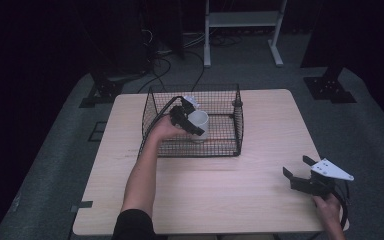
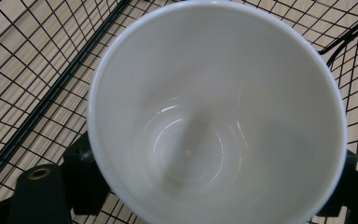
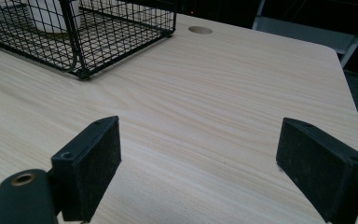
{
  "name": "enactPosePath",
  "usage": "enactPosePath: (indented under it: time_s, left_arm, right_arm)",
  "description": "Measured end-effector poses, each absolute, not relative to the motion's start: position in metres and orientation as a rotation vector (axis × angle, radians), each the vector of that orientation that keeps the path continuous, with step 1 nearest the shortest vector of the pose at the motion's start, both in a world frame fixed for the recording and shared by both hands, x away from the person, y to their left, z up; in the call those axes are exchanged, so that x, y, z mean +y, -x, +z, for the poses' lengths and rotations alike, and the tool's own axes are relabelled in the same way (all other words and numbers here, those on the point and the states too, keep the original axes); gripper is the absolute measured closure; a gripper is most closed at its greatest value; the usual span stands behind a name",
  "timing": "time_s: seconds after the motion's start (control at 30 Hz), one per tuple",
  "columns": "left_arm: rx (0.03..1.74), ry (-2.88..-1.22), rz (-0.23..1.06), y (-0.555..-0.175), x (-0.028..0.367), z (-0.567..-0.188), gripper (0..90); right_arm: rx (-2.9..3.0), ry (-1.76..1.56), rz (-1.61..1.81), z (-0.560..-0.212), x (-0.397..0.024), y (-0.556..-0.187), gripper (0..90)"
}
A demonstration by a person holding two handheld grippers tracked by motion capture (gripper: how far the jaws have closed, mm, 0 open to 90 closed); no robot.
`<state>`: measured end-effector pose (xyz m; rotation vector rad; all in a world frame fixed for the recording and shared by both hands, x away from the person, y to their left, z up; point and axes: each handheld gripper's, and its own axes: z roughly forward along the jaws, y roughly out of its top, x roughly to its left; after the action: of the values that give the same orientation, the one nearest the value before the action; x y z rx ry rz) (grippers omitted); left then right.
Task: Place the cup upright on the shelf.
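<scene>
Sits upright inside the black wire mesh basket (image 1: 240,131), toward its left half: the white ceramic mug (image 2: 214,93), mouth open to the left gripper view. Flanked on both sides by the black jaws of the left gripper (image 1: 195,120), set narrow and close against the wall; cannot tell whether the pads press or merely touch.

For a clean set-down: confirm the base rests flat on the mesh floor before letting go. Spread the jaws evenly, so neither pad drags the wall and tips the mug. Lift straight up, clear of the rim, and mind the basket's near wall and the trailing cable on the way out.

Rests wide open and empty over the pale wooden table (image 1: 220,190), well apart from the basket: the right gripper (image 3: 200,140). Best kept there, out of the way.
</scene>
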<state>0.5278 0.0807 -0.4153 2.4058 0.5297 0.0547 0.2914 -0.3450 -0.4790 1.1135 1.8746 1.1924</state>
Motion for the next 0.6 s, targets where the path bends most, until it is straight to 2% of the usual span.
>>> enactPosePath:
  time_s: [0.6]
  left_arm:
    - [0.532,-2.402,0.072,-0.5261,0.0808,-0.4127,12.5]
  right_arm:
    - [1.875,-1.115,1.194,-0.4790,-0.3451,-0.2915,13.1]
